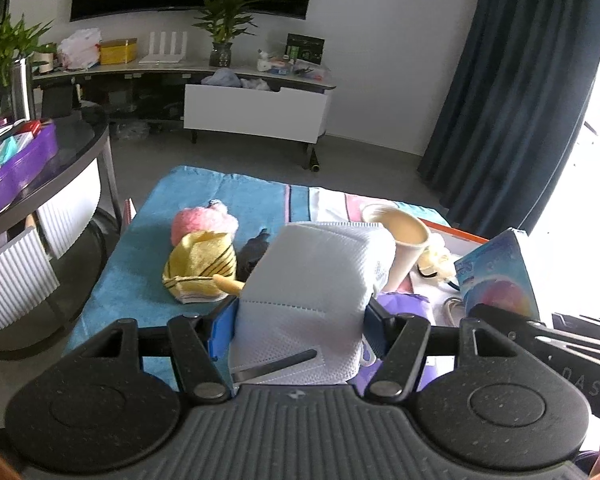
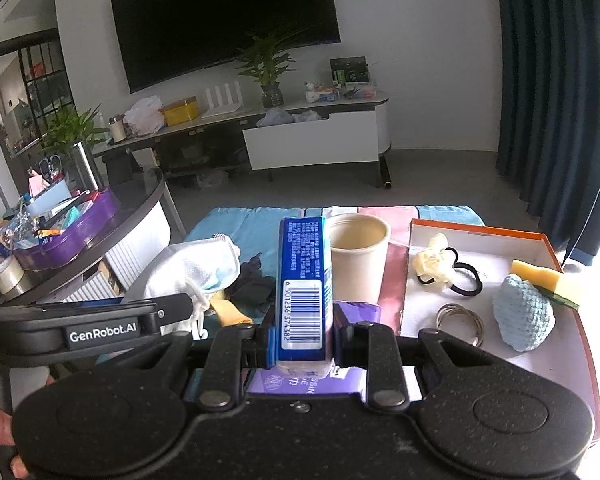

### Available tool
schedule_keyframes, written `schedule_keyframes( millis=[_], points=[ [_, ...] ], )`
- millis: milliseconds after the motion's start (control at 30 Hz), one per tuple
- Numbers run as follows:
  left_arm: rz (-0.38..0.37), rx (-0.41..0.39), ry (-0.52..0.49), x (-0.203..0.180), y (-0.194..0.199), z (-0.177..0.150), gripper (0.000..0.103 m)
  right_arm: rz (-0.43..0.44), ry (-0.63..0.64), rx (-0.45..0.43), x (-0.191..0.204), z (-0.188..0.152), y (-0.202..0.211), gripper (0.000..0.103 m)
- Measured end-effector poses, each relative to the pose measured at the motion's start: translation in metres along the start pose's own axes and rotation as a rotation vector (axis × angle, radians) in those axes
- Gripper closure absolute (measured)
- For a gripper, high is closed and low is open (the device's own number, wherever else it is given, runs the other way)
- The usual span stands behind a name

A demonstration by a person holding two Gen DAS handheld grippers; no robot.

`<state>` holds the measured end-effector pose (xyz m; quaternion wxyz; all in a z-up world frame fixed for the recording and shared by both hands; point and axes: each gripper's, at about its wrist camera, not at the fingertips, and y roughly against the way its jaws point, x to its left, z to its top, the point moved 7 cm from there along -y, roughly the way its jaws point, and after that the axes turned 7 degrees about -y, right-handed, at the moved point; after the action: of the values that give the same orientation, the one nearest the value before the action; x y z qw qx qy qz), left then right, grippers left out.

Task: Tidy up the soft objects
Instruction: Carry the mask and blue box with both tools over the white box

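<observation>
Masks (image 1: 316,280), a white stack, sit clamped between the blue pads of the left gripper (image 1: 300,320), held up over the blue towel (image 1: 140,272). Right gripper (image 2: 302,332) is closed on an upright blue tissue pack (image 2: 304,280), barcode facing the camera, just near of the cream cup (image 2: 358,256). Orange-rimmed tray (image 2: 480,230) lies right, already holding a cream scrunchie (image 2: 430,264), knitted blue piece (image 2: 524,312), yellow sponge (image 2: 540,278) and metal rings (image 2: 460,320). Yellow striped plush (image 1: 202,272) and pink plush (image 1: 202,224) lie on the towel at far left, not yet sorted.

Risks: the mask stack is loose and springy, so outer layers could slide out of the grip mid-carry. Both grippers are close together, so they could collide. The tissue pack could knock the cup over when swung right toward the tray.
</observation>
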<state>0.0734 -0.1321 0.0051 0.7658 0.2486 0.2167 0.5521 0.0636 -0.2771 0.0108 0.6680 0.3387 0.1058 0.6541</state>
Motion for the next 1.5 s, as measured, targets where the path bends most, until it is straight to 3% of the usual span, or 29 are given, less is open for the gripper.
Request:
schedule_keyframes(
  millis=[1500],
  points=[
    [-0.121,-0.001,-0.133,-0.101,-0.021,0.012,0.038,-0.104,-0.119,-0.087,-0.081,0.011,0.033,0.072]
  ],
)
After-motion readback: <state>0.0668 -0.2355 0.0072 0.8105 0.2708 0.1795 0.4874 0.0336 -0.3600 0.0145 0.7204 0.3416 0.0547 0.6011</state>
